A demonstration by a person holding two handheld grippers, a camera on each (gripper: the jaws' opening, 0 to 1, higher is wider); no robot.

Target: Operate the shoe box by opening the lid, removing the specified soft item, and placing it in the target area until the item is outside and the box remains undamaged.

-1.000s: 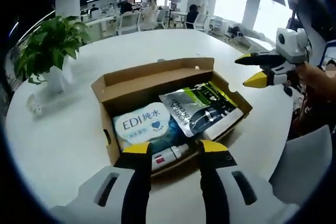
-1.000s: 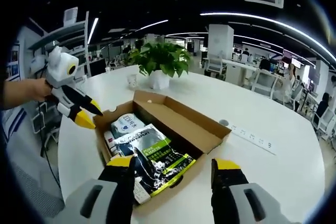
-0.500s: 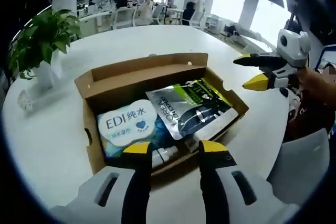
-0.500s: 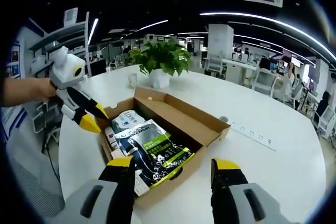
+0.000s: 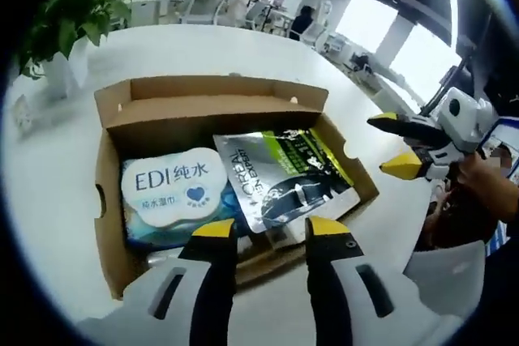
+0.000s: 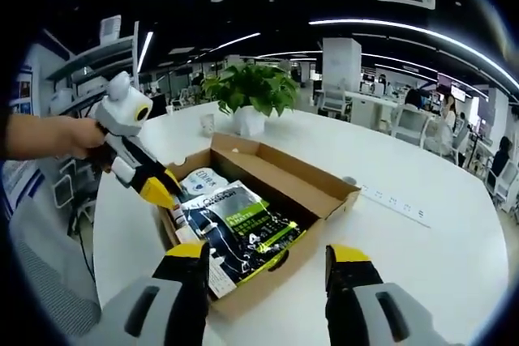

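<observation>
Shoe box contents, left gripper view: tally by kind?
Wet wipes pack: 1
Foil pouch: 1
Small bottle, mostly hidden behind the left gripper, at the shoe box near wall: 1
Total: 3

We see the shoe box [image 5: 113,192] lying open-topped on the white tabletop [image 6: 422,257], so entry from above is free. Inside, the wipes pack [image 5: 174,192] and the dark pouch [image 5: 280,176] cover nearly the whole floor, the pouch overlapping the pack. The box walls hem them in. Bare tabletop surrounds the box; a potted plant [image 6: 247,95] stands beyond its far end, apparently well apart.
</observation>
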